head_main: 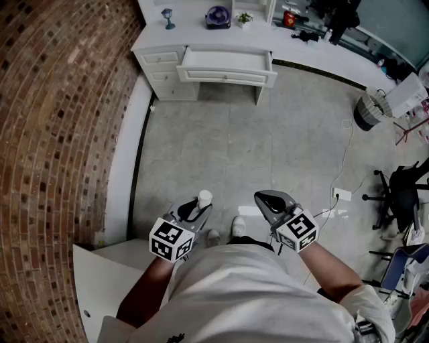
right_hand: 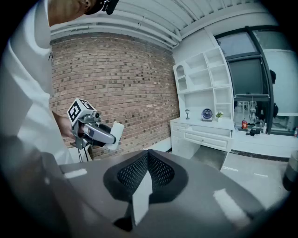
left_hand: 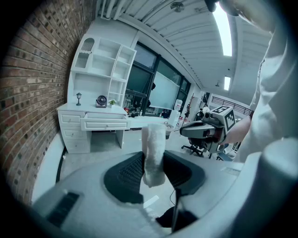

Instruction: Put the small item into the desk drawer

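Note:
My left gripper (head_main: 200, 208) is shut on a small white cylinder-shaped item (head_main: 204, 197), which stands upright between the pads (left_hand: 154, 155). In the right gripper view the same item (right_hand: 116, 134) sticks out of the left gripper (right_hand: 113, 138). My right gripper (head_main: 266, 199) is shut with nothing in it, its jaws meeting at a point (right_hand: 148, 153). The white desk (head_main: 164, 39) stands far ahead across the floor, its middle drawer (head_main: 226, 66) pulled open; the drawer also shows in the left gripper view (left_hand: 104, 123) and the right gripper view (right_hand: 205, 138).
A brick wall (head_main: 60, 120) runs along the left. On the desk stand a small lamp (head_main: 167, 18), a fan (head_main: 218, 16) and a plant (head_main: 244, 19). A waste basket (head_main: 367, 112), a cable with socket (head_main: 341, 194) and office chairs (head_main: 402, 191) are on the right. A white surface (head_main: 100, 281) is near left.

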